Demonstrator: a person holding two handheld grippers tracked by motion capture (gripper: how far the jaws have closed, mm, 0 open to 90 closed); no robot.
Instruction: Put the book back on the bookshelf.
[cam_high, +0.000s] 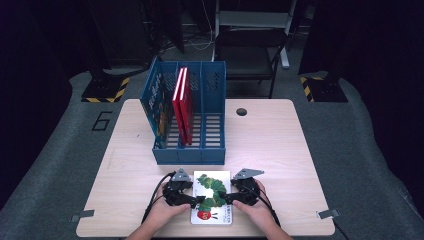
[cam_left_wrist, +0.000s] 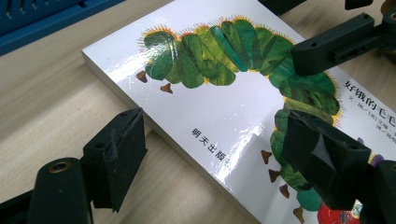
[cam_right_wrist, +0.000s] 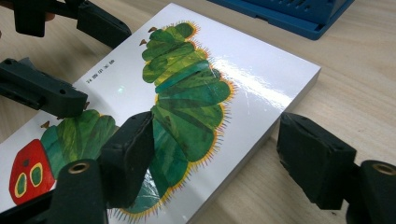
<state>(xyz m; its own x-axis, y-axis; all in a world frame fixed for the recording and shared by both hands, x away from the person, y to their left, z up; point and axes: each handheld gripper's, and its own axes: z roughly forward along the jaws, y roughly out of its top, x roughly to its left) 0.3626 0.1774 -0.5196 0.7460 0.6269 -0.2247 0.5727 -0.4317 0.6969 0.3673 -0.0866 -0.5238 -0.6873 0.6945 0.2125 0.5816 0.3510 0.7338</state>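
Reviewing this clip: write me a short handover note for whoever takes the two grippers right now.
Left gripper: open, jaws straddling the left edge of the caterpillar picture book, one jaw over the cover, one over the table; no grip yet.
Right gripper: open, straddling the book's right edge the same way.
The book lies flat, cover up, on the wooden table near the person's edge.
The blue file rack stands behind it, holding two red books in the middle slot and a blue picture book leaning in the left slot.
Done: three books racked. Probably left: close on the book, lift it, stand it in a slot, likely the free right one.
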